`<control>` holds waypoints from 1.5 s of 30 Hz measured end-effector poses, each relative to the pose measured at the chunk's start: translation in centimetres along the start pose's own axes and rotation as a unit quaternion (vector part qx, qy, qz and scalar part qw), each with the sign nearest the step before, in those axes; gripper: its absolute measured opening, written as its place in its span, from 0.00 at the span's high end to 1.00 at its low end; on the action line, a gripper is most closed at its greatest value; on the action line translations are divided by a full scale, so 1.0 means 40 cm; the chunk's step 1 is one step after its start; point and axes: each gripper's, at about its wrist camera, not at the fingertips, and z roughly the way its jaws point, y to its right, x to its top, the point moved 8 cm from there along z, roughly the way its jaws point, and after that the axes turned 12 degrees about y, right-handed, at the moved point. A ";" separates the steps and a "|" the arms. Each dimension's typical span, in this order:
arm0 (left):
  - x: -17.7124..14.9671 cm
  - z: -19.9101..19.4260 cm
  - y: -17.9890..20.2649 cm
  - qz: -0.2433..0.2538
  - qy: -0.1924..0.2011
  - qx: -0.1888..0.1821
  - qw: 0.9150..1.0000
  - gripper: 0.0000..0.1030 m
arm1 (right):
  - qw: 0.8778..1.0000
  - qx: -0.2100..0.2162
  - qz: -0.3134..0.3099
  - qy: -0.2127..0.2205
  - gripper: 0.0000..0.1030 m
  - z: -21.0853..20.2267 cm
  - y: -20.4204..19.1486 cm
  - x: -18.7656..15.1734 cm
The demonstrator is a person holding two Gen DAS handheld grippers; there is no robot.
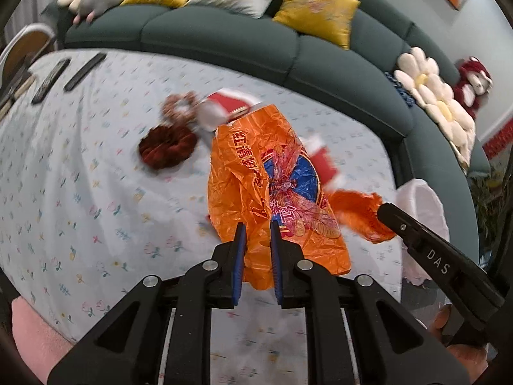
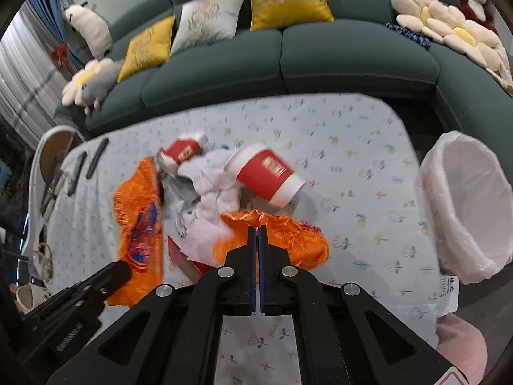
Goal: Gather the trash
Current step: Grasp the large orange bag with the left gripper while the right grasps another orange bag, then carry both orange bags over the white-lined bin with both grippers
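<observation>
1. Left wrist view: over the flowered tablecloth (image 1: 80, 173) before a green sofa (image 1: 224, 41), my left gripper (image 1: 258, 234) pinches the orange plastic bag (image 1: 272, 186), jaws narrow. The bag's long axis runs away from me; red Chinese print I cannot read.
2. Right wrist view: same table; my right gripper (image 2: 257, 235), jaws pressed together, clamps the bag's other crumpled end (image 2: 288, 234), near the white-lined bin (image 2: 465, 205).

Black hand-held gripper (image 1: 258, 224), blue finger pads (image 1: 240, 256), silver screws
</observation>
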 end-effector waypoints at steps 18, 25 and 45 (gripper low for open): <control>-0.027 -0.052 0.190 0.074 0.021 -0.013 0.997 0.86 | 0.999 -0.021 0.036 -0.015 0.64 -0.080 0.202 -0.101; -0.057 -0.013 0.173 0.085 0.005 -0.001 0.996 0.86 | 0.994 -0.015 0.081 -0.070 0.64 0.026 0.236 -0.199; -0.071 0.074 0.159 0.094 -0.019 0.012 0.995 0.86 | 0.993 -0.018 0.070 -0.090 0.92 0.113 0.227 -0.202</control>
